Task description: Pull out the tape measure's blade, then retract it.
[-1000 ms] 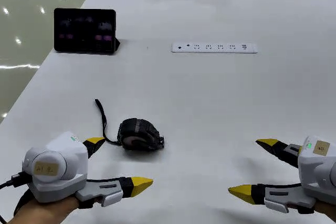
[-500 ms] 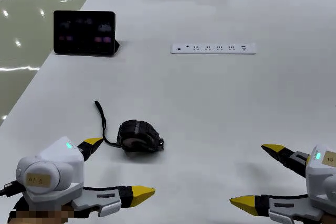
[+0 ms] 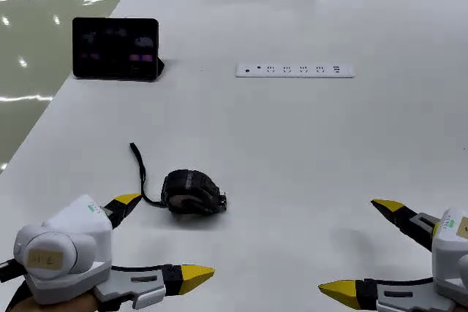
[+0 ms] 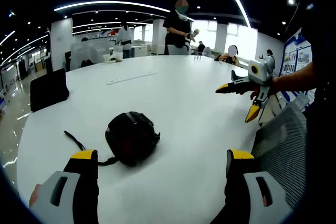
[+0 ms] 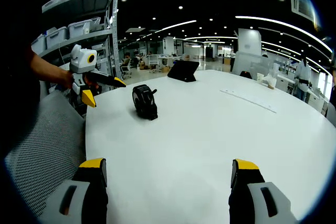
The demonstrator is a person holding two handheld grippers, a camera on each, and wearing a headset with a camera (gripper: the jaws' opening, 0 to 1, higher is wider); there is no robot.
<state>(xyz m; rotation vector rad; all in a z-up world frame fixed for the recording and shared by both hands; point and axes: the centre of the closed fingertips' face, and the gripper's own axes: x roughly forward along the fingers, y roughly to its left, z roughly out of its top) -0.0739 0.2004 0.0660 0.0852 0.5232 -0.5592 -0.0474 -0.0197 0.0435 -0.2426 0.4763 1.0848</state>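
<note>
1. Head view: I am seeing the black, rounded tape measure point(image 3: 192, 192) lying on the white table point(image 3: 292, 133), with its thin black strap point(image 3: 139, 168) trailing off on the left gripper's side.
2. I am holding the left gripper point(image 3: 175, 235) near the tape measure, not touching it, jaws spread wide and empty.
3. I am holding the right gripper point(image 3: 348, 245) well apart from it, also spread wide and empty.

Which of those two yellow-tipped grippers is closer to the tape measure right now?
Left. The left gripper sits just short of the tape measure, one tip near its strap; the right gripper is far off across the table.
</note>
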